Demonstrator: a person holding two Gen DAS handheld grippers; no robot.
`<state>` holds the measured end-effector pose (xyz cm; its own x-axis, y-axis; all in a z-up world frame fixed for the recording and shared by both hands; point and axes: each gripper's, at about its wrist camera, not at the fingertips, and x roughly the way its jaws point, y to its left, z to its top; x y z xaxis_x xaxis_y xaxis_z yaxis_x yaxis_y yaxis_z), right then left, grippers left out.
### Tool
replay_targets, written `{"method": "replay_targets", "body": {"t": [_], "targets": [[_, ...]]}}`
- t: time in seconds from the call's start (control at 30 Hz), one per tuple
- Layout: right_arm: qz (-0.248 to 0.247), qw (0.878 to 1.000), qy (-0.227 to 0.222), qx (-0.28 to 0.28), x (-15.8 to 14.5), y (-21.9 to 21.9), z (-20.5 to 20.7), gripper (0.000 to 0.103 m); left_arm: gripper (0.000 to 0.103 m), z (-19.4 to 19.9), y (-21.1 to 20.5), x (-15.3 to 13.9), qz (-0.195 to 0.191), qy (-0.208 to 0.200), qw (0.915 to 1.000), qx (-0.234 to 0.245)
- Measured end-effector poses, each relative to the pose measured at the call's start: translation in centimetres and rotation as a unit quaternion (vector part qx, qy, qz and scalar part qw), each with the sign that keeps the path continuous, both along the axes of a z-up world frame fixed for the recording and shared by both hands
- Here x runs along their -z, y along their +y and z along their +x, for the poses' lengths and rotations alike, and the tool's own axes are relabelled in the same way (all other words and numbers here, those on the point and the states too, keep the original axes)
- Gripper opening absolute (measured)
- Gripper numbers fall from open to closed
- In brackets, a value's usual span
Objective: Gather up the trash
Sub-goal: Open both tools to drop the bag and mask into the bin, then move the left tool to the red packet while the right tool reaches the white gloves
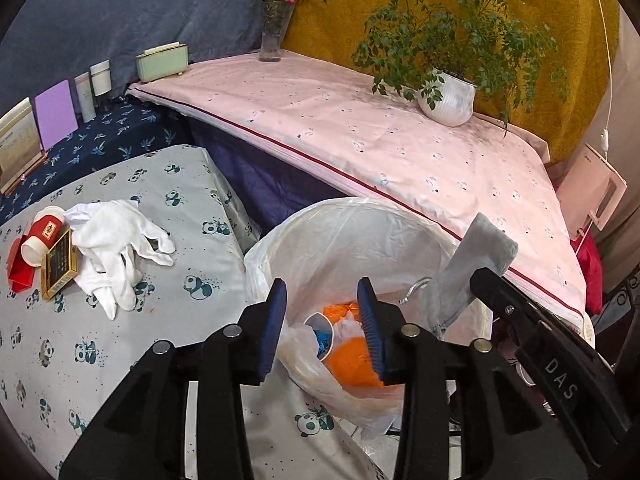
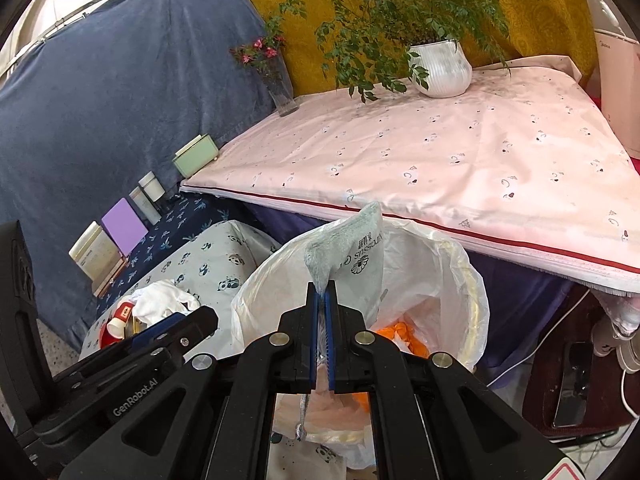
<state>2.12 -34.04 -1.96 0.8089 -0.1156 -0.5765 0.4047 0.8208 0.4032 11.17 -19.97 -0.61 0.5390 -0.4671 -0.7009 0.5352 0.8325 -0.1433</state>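
Observation:
A bin lined with a white plastic bag (image 1: 360,216) (image 2: 460,264) stands between two tables. Inside it lie orange wrappers (image 1: 352,360) (image 2: 400,330) and a paper cup. My left gripper (image 1: 322,286) hangs open over the bin's near rim, with nothing between its pads. My right gripper (image 2: 320,288) is shut on a grey plastic packet (image 2: 344,248) (image 1: 480,248), held upright above the bin mouth. On the panda-print table to the left lie white gloves (image 1: 116,248), a red and white paper cup (image 1: 42,236) and a black and gold box (image 1: 60,268).
A pink-covered table (image 1: 360,140) behind the bin carries a potted plant (image 1: 448,96), a flower vase (image 1: 274,36) and a green box (image 1: 162,62). Bottles and a purple card (image 1: 56,114) stand on a dark blue cloth at far left. A white appliance (image 1: 592,192) stands at right.

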Motion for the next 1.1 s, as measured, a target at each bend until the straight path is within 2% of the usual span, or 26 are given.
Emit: {"method": "replay_targets", "body": {"t": [0.2,0.33,0.37,0.53,0.87,1.03,1.1], "targets": [[-0.003,1.0,0.003,-0.003,0.0,0.5,0.9,0.01,0.042,0.5,1.2,-0.2,-0.004,-0.001,0.9999,-0.014],[-0.004,1.0,0.003,-0.007,-0.2,1.0,1.5,0.011,0.06,1.0,2.3,-0.4,-0.007,-0.002,0.9995,-0.03],[-0.005,1.0,0.003,-0.008,-0.2,1.2,1.6,0.011,0.061,1.1,2.7,-0.4,-0.009,-0.004,0.9993,-0.035],[-0.008,1.0,0.002,-0.012,-0.4,2.2,2.0,0.026,0.066,1.7,4.5,-0.5,-0.014,-0.002,0.9982,-0.058],[-0.014,0.999,0.007,-0.046,-0.9,5.7,3.4,0.03,0.07,3.0,10.2,-0.4,-0.01,-0.005,0.9929,-0.118],[-0.025,0.997,0.006,-0.074,-1.5,8.6,4.5,0.036,0.07,3.7,14.0,0.0,-0.009,-0.002,0.9882,-0.153],[-0.027,0.996,0.007,-0.085,-1.6,9.7,5.0,0.037,0.074,3.9,15.5,0.2,-0.008,0.0,0.9861,-0.166]]}}
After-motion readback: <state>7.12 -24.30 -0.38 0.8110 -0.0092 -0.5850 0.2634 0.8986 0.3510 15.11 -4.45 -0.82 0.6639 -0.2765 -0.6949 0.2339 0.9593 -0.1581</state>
